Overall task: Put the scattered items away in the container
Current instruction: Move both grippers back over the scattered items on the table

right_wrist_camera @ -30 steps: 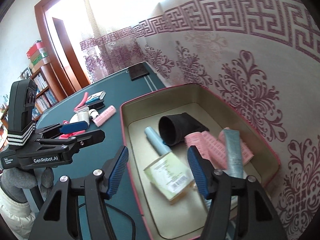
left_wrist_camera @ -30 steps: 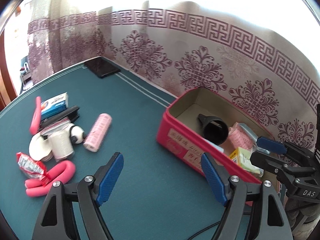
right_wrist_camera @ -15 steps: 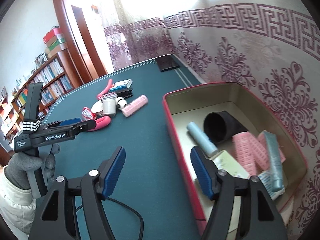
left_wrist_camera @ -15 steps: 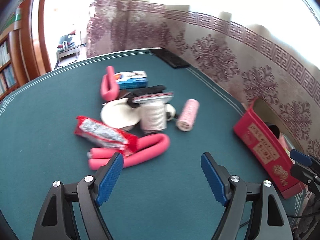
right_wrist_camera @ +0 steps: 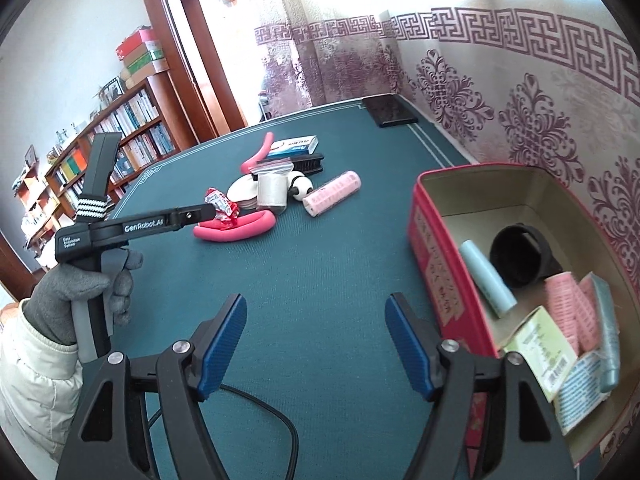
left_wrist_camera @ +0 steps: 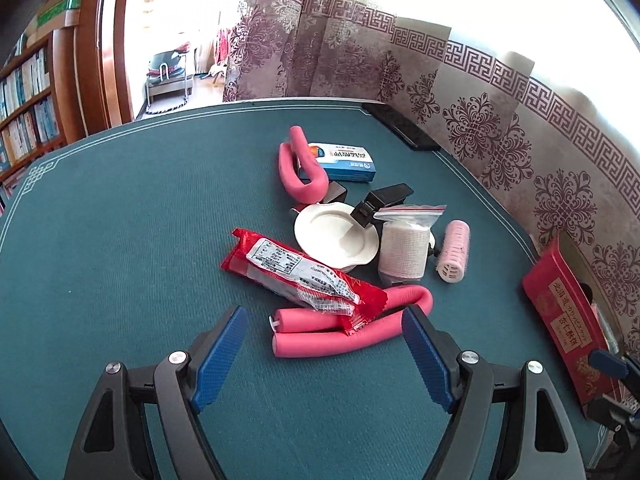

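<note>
Left gripper (left_wrist_camera: 324,350) now nearer crinkly wrapper (left_wrist_camera: 298,276)

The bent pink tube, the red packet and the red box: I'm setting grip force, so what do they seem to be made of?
Bent pink tube: probably soft foam, matte and folded over on itself. Red packet: thin glossy plastic film, crinkled, with a clear printed window. Red box: likely tin, with thin rigid walls, a rolled rim and a dull gold inside; coated card is possible.
</note>
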{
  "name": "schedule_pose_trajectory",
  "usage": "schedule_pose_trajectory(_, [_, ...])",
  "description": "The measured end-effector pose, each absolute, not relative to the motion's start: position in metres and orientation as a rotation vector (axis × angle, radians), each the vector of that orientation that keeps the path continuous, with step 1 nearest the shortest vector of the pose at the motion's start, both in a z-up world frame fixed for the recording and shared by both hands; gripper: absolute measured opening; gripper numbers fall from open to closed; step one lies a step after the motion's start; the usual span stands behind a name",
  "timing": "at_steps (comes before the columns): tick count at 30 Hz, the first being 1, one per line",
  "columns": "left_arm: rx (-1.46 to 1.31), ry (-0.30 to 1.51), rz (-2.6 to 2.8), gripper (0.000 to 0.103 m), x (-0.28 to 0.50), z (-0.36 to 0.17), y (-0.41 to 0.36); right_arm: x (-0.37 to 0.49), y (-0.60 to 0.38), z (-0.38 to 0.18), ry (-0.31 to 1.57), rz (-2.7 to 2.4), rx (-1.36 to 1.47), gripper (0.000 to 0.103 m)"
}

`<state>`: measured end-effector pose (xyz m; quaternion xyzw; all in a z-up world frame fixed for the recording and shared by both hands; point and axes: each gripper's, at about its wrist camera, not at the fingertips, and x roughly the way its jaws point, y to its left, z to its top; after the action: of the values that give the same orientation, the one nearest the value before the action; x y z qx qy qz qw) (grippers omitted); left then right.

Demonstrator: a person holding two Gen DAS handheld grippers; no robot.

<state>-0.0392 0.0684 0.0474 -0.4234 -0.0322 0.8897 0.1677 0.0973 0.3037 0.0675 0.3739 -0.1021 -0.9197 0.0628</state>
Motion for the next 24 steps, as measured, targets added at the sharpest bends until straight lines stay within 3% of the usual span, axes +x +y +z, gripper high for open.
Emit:
schedule_pose_trajectory(12, [-1.283,-0.094,2.552,0.084,-0.077,0.024,0.086,0.085,0.296,0.051,-0.327,-2.727,1.190,0.076])
schedule_pose_trajectory(24, [-1.351,-0.178,2.648,0.084,-0.073,0.018,0.016,0.077,0.291,0.042,-0.343,-2.690,1.221,0.076])
